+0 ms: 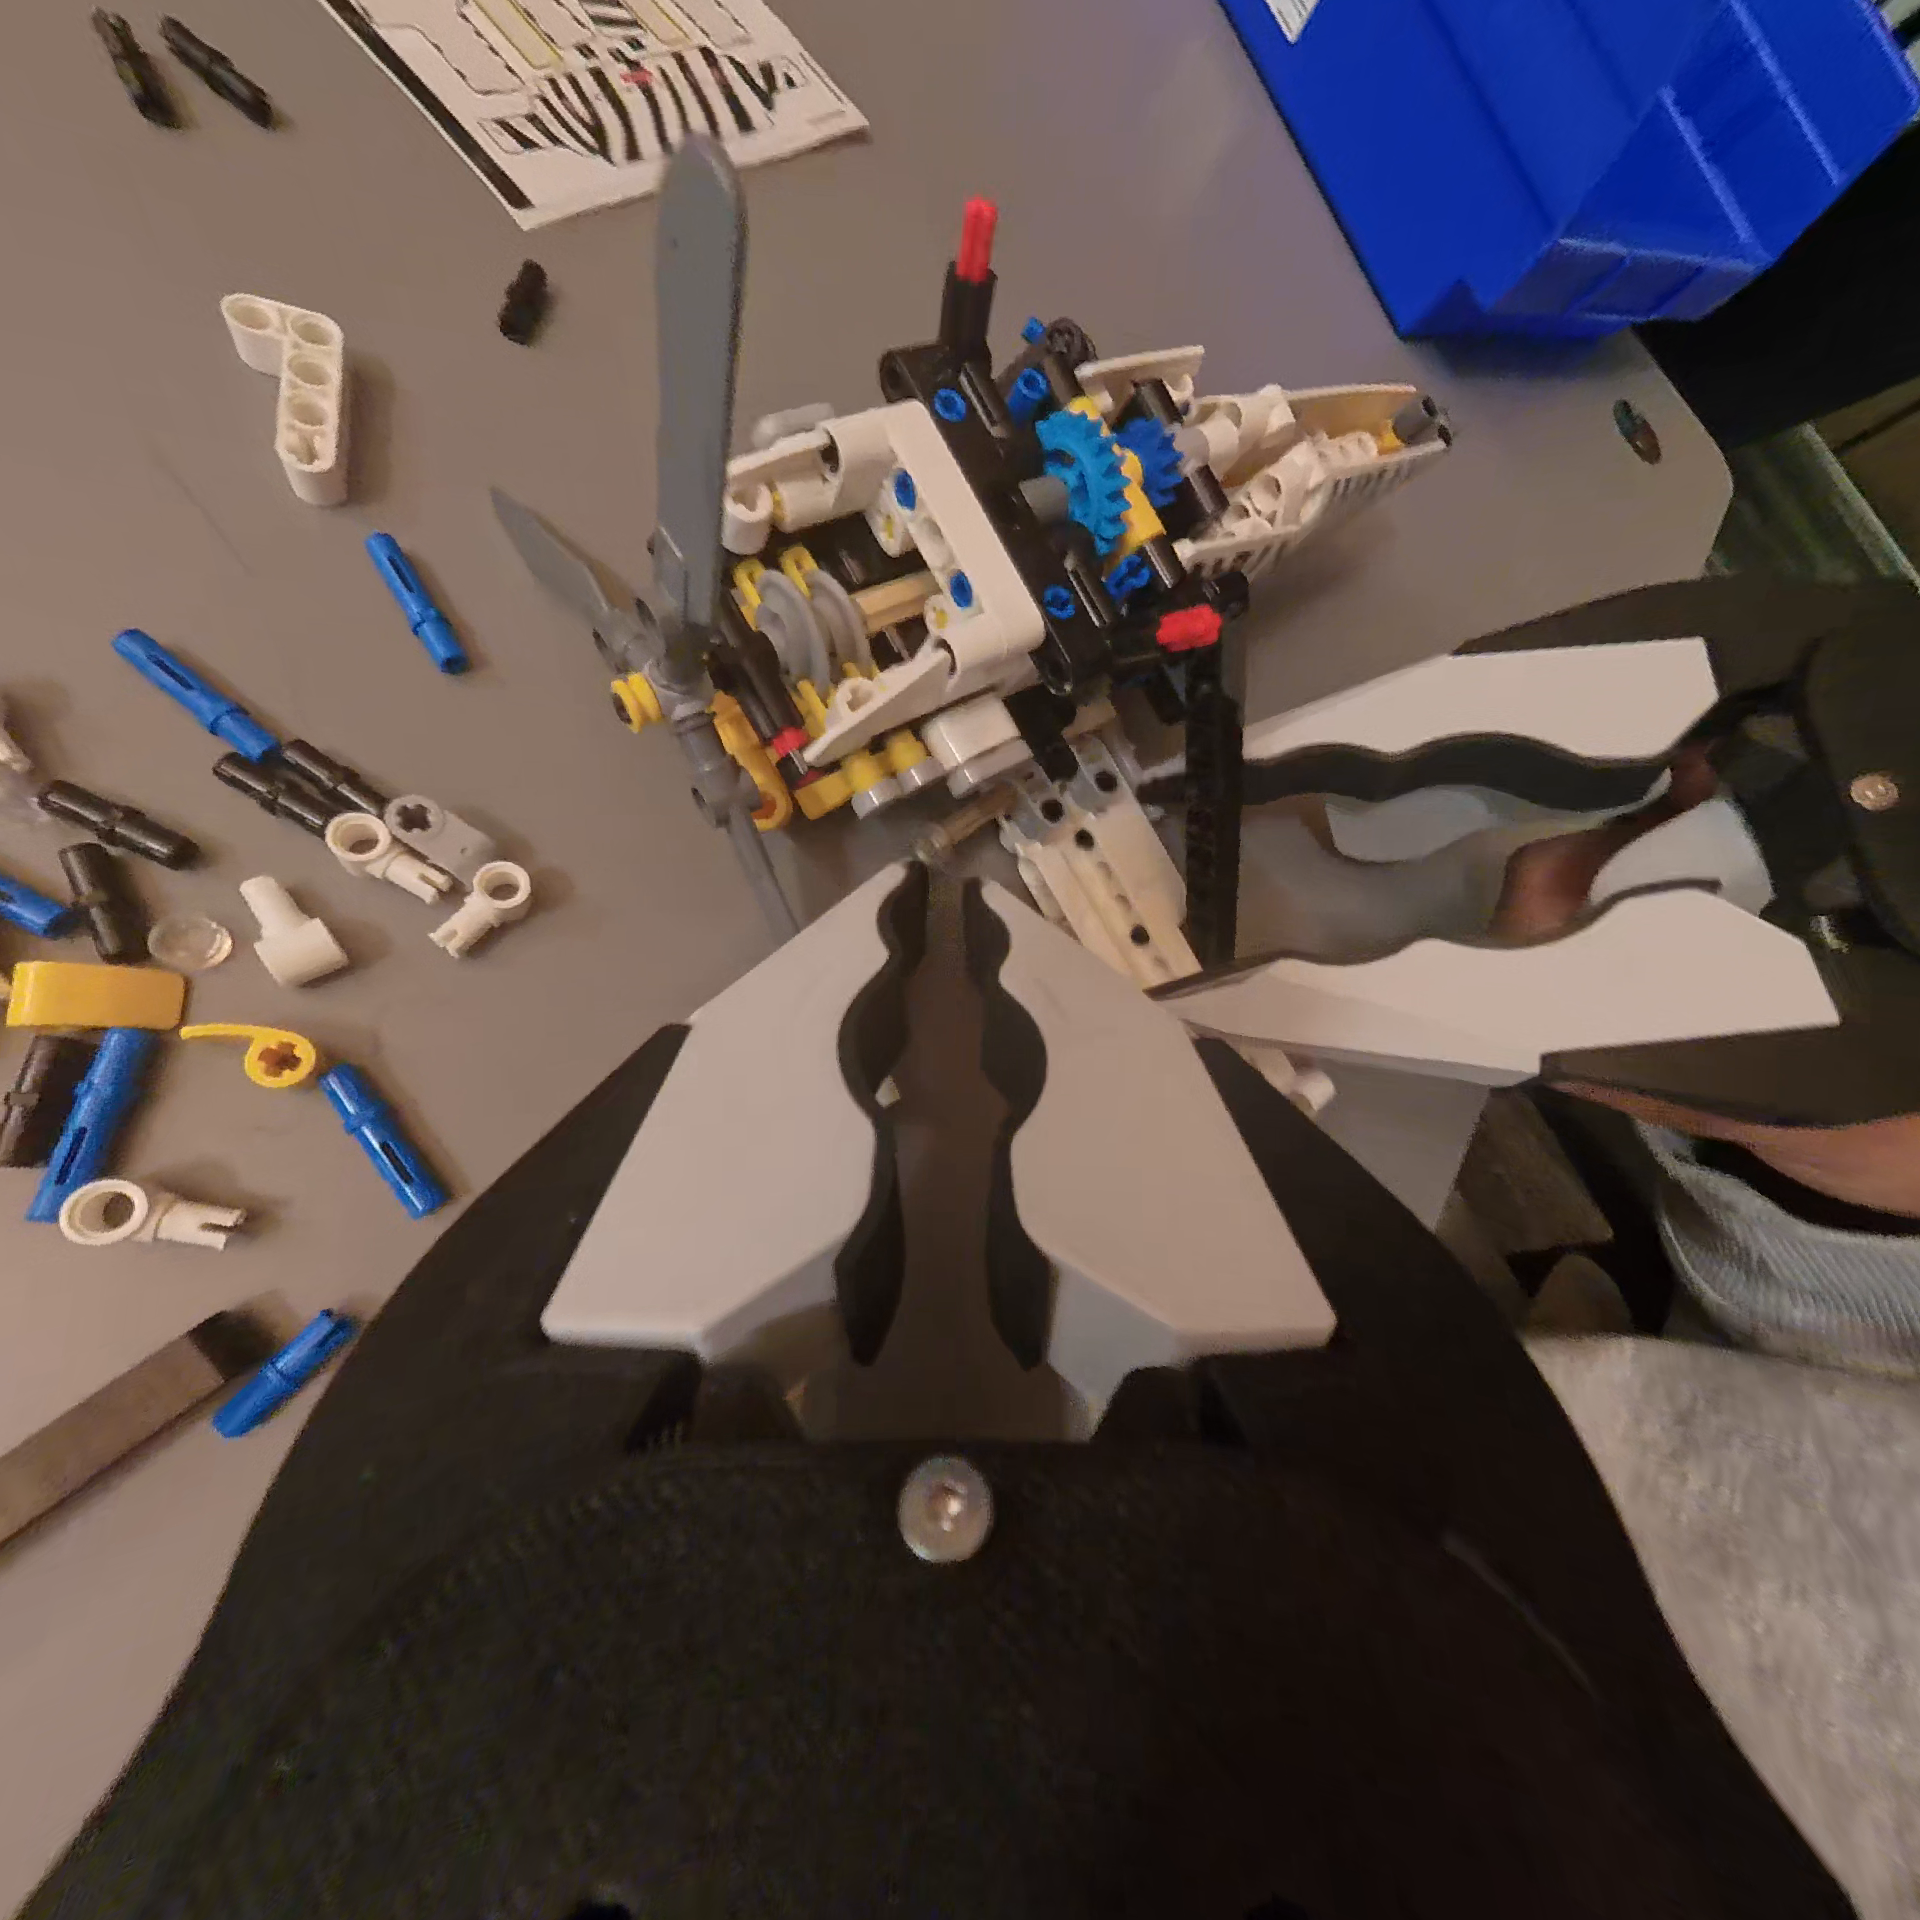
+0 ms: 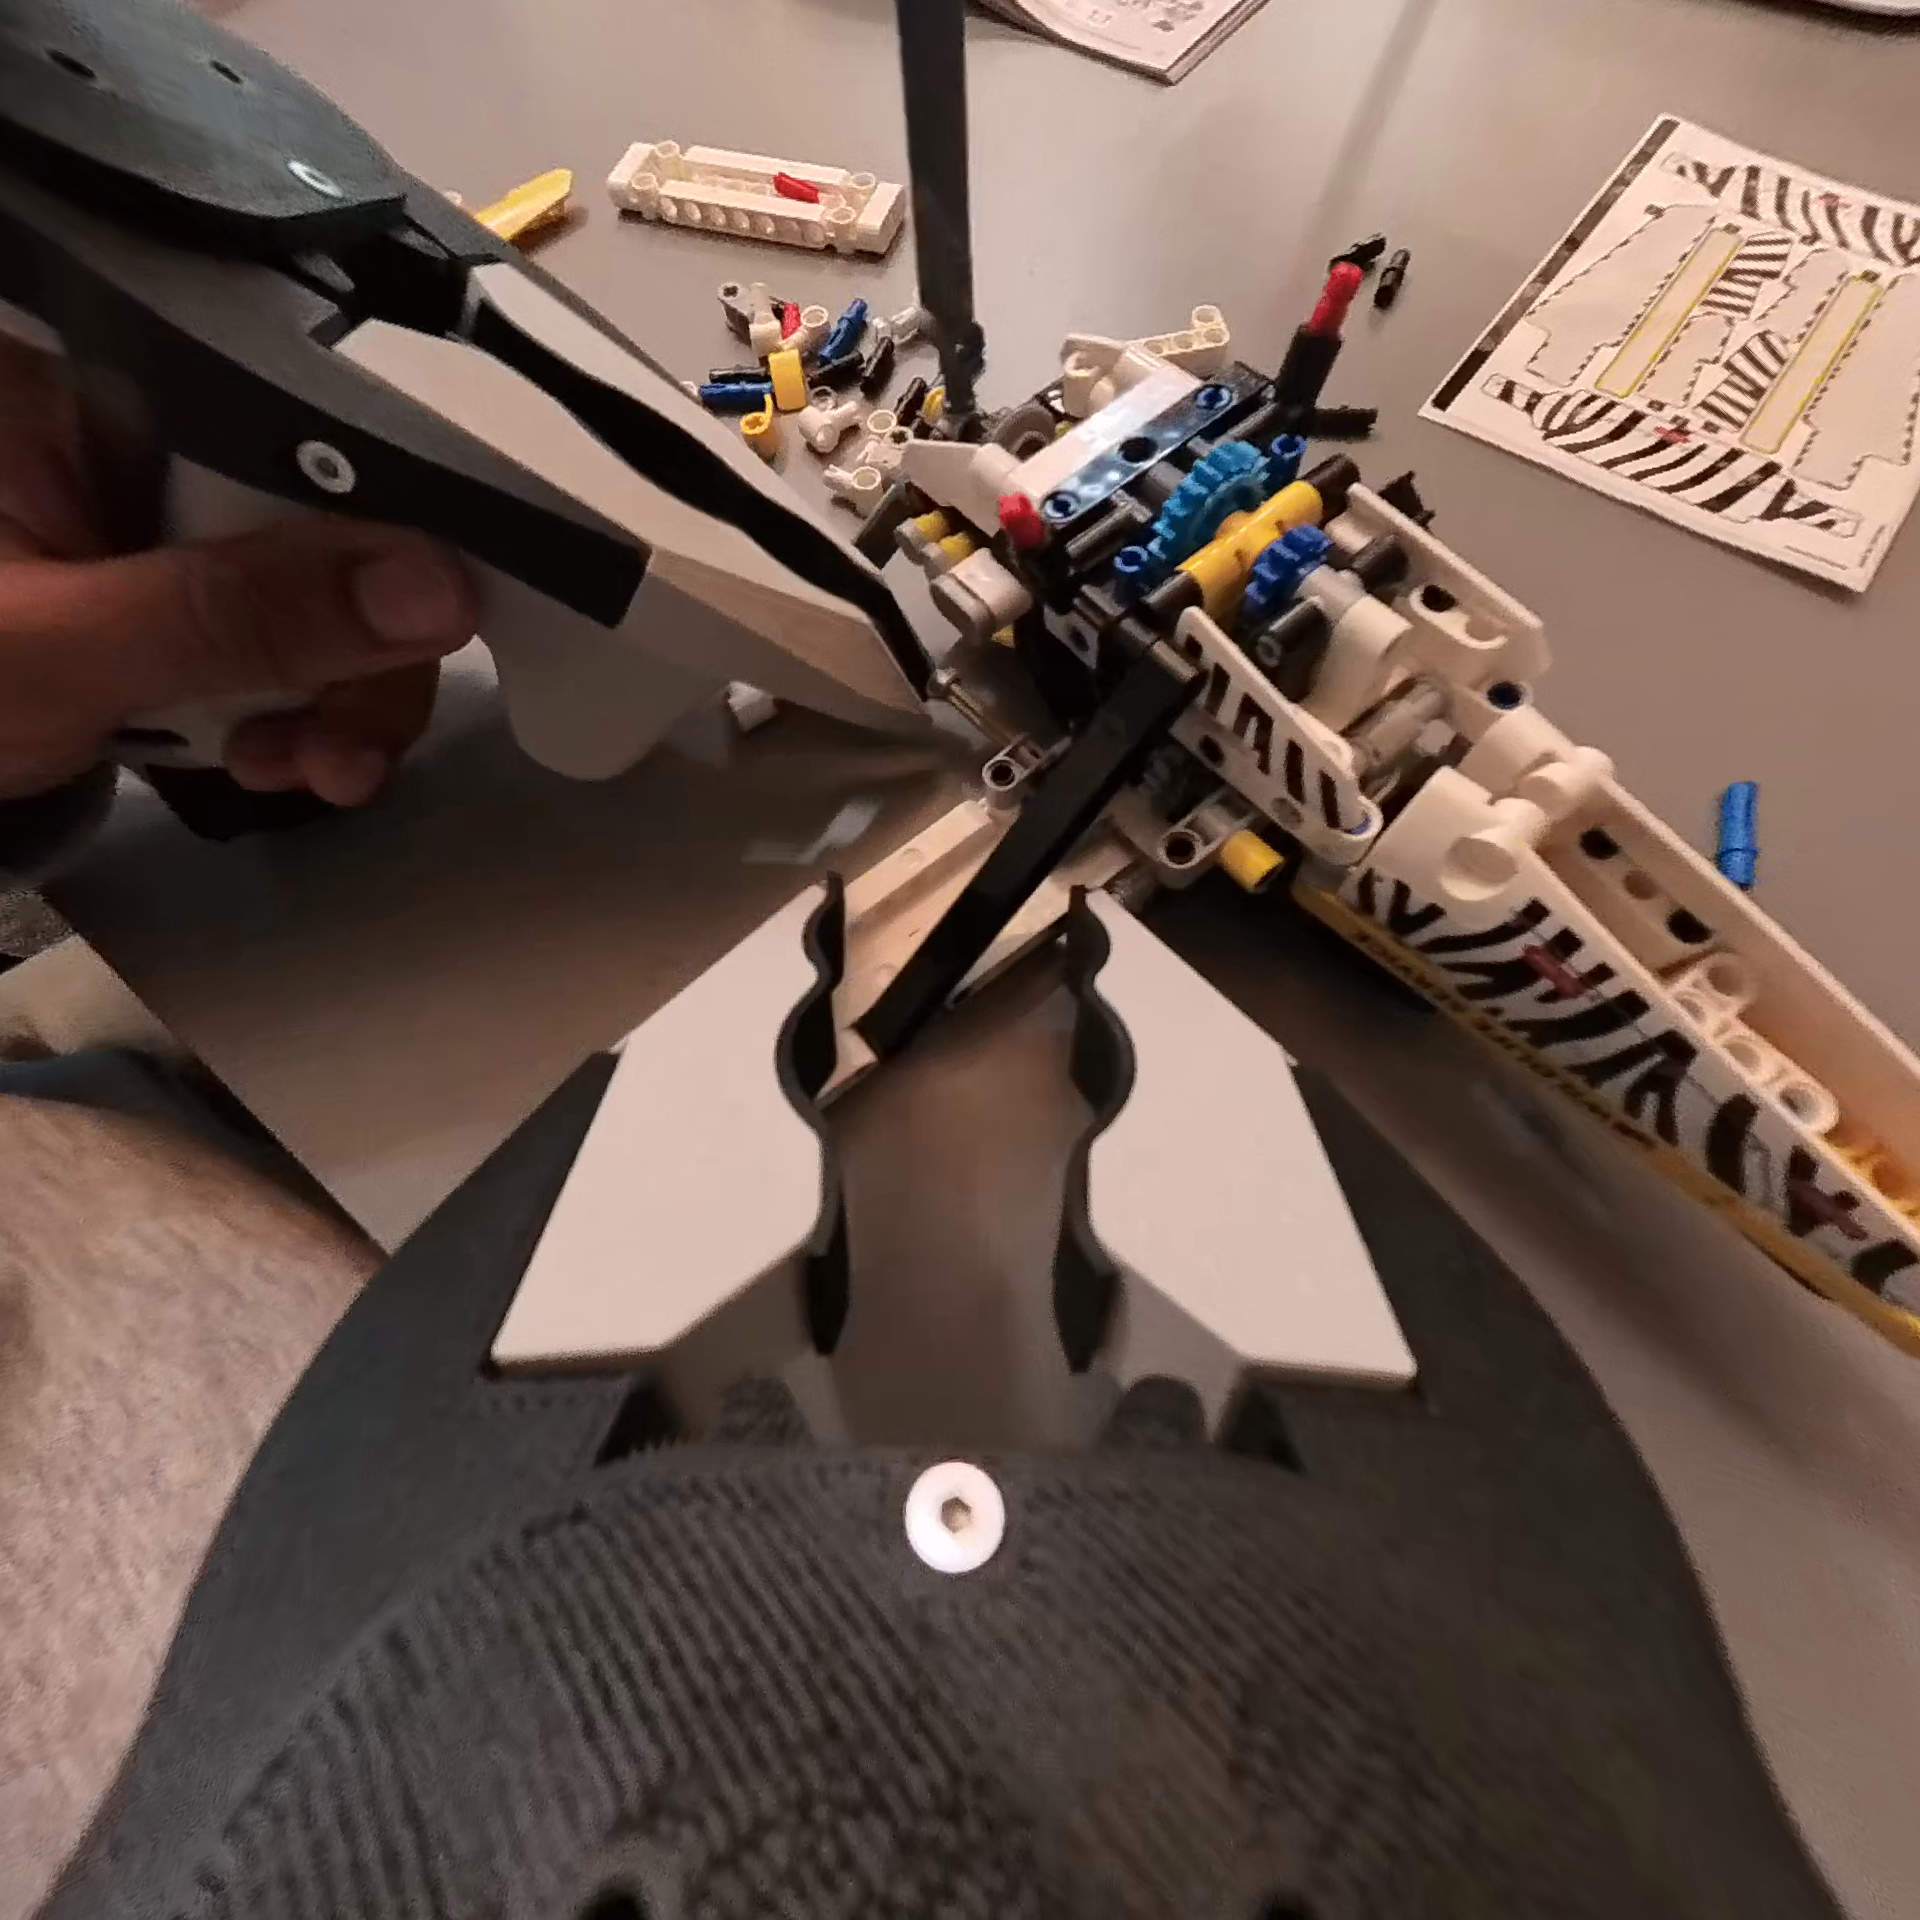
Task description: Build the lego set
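Right wrist view: lego plane (image 2: 1299, 665) lengthwise, tail seemingly lower right.

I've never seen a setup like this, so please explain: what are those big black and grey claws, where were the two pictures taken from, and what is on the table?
The claws are hand-held grippers, one in each of a person's hands; no robot is involved. Each carries a camera that looks along its two fingers. The left view shows the left gripper at the bottom, and the right view shows the right gripper. A hand holding the left one also shows there.

On the grey table stands a half-built lego model with a propeller. Near it lie loose pieces, a striped sticker sheet and a blue bin.

The left gripper seems shut on a small grey pin. The right one's fingers stand around a strut of the model; whether they clamp it is unclear.
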Available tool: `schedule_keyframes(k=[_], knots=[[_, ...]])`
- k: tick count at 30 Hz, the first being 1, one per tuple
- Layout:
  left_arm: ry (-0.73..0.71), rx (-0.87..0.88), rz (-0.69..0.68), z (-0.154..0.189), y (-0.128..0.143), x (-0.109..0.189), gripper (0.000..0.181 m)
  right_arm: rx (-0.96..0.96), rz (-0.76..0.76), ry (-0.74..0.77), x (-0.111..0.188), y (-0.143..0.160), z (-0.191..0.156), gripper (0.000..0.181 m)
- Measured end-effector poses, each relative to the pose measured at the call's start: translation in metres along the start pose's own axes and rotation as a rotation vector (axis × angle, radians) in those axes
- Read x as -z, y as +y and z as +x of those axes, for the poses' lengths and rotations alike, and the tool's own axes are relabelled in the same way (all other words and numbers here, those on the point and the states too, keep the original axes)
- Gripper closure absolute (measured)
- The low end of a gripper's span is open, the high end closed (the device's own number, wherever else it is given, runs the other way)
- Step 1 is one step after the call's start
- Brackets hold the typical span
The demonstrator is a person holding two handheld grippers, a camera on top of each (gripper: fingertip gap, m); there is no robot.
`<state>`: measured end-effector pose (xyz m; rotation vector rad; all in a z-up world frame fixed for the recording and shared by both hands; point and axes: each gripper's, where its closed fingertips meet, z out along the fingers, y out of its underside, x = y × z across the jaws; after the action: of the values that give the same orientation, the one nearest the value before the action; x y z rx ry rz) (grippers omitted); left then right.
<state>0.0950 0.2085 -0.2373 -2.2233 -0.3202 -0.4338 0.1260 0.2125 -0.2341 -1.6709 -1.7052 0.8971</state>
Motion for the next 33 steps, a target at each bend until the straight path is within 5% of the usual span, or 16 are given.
schedule_keyframes(k=[7,10,12,16,20,27,33], knots=[[0.1,-0.17,0.061,0.012,-0.007,0.036,0.159,0.018,0.063,0.059,0.012,-0.006,-0.013,0.127],[-0.024,-0.33,0.259,-0.006,-0.043,0.058,0.121,0.054,0.077,0.16,0.011,-0.004,-0.012,0.11],[-0.095,-0.436,0.305,-0.016,-0.061,0.058,0.076,0.072,0.037,0.192,0.005,0.004,-0.014,0.099],[-0.09,-0.58,0.091,-0.029,-0.051,0.024,0.029,0.054,-0.003,0.185,0.002,0.012,-0.016,0.098],[-0.044,-0.591,-0.012,-0.031,-0.043,0.007,0.026,-0.009,-0.015,0.09,0.005,0.019,-0.02,0.12],[-0.08,-0.704,-0.116,-0.032,-0.024,-0.012,0.037,0.025,-0.017,0.046,0.015,0.026,-0.013,0.128],[-0.022,-0.728,-0.108,-0.015,-0.025,-0.018,0.068,0.042,-0.018,0.015,0.024,0.032,-0.002,0.134]])
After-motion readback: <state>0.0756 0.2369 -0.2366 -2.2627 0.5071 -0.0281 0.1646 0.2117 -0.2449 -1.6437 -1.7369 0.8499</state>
